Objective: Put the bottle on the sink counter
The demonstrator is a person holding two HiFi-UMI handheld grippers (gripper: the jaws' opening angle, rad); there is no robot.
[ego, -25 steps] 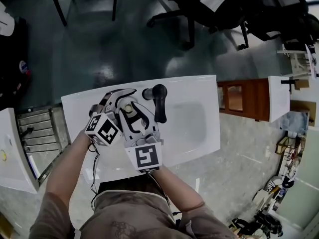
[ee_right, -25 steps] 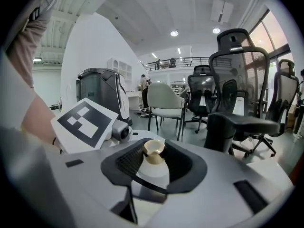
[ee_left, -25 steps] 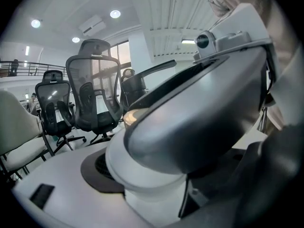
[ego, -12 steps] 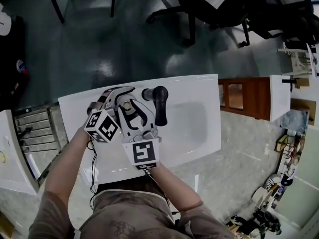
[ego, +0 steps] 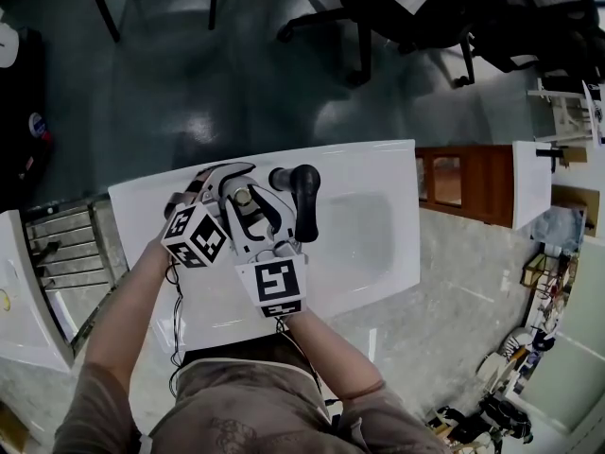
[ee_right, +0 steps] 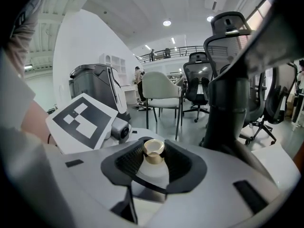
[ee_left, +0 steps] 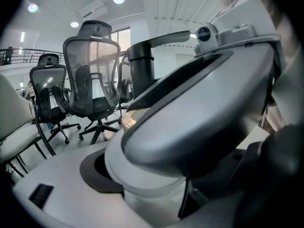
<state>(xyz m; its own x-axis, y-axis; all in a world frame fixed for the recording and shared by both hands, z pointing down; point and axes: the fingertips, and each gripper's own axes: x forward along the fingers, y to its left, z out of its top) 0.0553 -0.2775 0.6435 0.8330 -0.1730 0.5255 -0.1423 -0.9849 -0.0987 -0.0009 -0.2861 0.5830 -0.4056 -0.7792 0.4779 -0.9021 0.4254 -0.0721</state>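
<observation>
A white bottle with a gold cap (ego: pixel 244 197) stands on the white sink counter (ego: pixel 142 206), left of the black faucet (ego: pixel 304 200). My right gripper (ego: pixel 248 203) is shut on the bottle; its black pads (ee_right: pixel 122 164) hug the shoulder just below the cap (ee_right: pixel 153 149). My left gripper (ego: pixel 222 180) reaches in from the left, lower down. In the left gripper view its dark pad (ee_left: pixel 97 171) lies against the bottle's white body (ee_left: pixel 152 194), and the right gripper's finger (ee_left: pixel 199 113) fills the space above. The other left pad is hidden.
The sink basin (ego: pixel 364 230) lies right of the faucet. A wooden cabinet (ego: pixel 463 185) and another white counter (ego: pixel 527 183) stand further right, with a metal rack (ego: pixel 71 244) to the left. Office chairs (ego: pixel 397 12) stand on the dark floor beyond the counter.
Both grippers stay around the bottle. They have shifted very slightly, the right gripper's marker cube a little down and right; the bottle stays beside the faucet.
</observation>
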